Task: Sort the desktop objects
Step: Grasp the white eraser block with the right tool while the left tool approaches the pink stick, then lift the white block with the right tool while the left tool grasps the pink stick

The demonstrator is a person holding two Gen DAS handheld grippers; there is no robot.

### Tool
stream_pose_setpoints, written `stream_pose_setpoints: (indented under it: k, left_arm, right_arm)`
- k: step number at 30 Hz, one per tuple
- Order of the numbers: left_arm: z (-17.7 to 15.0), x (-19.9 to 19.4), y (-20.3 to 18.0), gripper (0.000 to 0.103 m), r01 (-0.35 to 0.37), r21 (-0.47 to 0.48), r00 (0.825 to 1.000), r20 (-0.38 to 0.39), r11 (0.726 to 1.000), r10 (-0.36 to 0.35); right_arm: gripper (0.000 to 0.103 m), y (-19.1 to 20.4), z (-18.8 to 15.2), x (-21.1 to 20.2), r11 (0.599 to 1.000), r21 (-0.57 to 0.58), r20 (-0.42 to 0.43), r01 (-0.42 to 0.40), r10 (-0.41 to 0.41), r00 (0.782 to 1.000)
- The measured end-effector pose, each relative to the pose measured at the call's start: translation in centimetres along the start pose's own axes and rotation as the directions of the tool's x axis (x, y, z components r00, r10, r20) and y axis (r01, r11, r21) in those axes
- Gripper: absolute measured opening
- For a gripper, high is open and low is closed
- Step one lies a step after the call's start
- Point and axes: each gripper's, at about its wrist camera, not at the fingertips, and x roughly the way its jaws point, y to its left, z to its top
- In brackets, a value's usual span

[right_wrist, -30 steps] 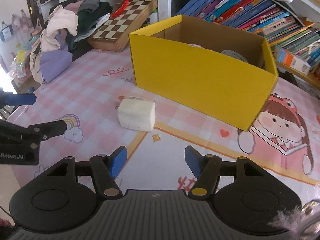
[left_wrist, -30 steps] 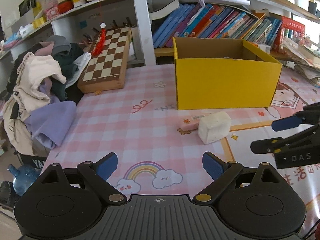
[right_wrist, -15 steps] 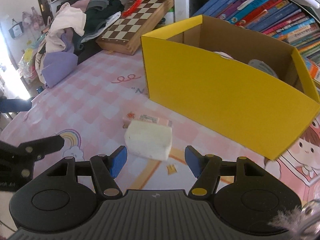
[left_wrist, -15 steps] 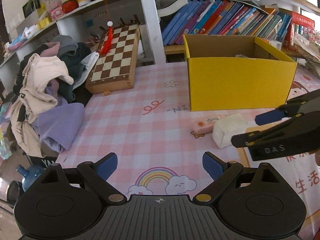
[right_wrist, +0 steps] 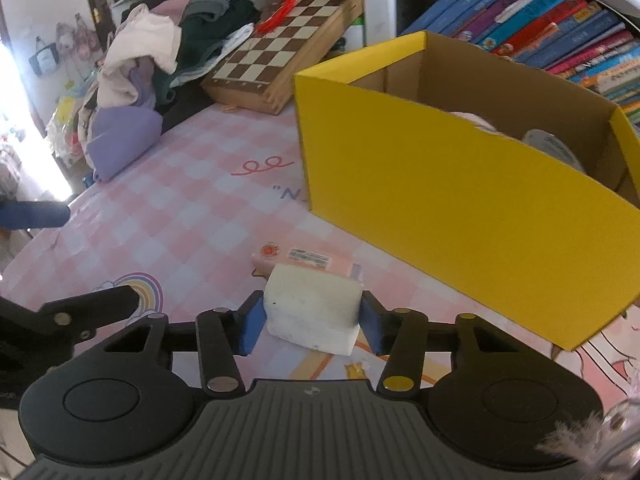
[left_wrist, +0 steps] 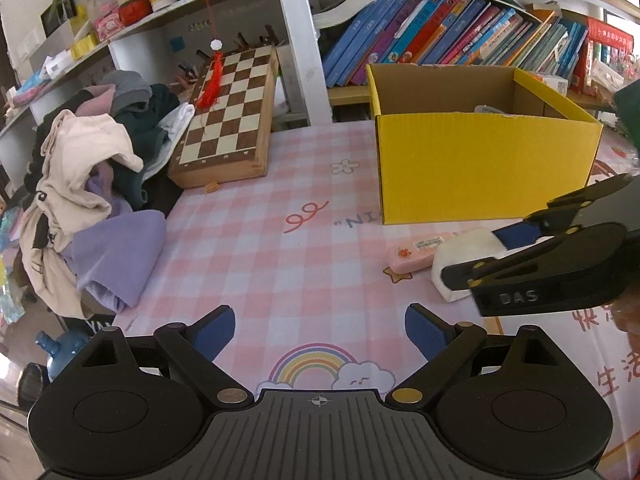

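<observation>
A white sponge block lies on the pink checked mat, in front of the yellow cardboard box. My right gripper has its blue pads against both sides of the block, which rests on the mat. A pink eraser lies just behind the block, touching it. In the left wrist view the block, the eraser and the right gripper show at right, the box behind. My left gripper is open and empty over the rainbow print.
A wooden chessboard box leans at the back. A heap of clothes fills the left edge of the table. Books line the shelf behind the box. Items lie inside the box.
My right gripper has moved forward over the white block and narrowed its jaws onto its sides. The left gripper has drifted left and stays open.
</observation>
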Motion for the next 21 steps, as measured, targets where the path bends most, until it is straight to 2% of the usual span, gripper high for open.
stream_pose_setpoints:
  k: [5,13,21]
  left_arm:
    - [0.5,0.8,-1.1,0.094,0.025,0.031,1.0,-0.005,0.999,-0.025]
    - [1.5,3.0,-2.6,0.094,0.08,0.056,0.997,-0.016,0.995,-0.079]
    - [3.7,6.1,-3.5,0.092,0.129,0.058,0.992,-0.018,0.99,-0.128]
  right_arm:
    - [0.046,-1.5,-0.2,-2.0,0.999,0.046,0.026,0.019,-0.02,0.999]
    - [0.046,-3.5,-1.4,-4.4,0.992,0.112,0.016,0.054,-0.056,0.998]
    - [0.046,-4.3,-2.9,-6.5,0.99,0.124,0.014,0.062,-0.065,0.998]
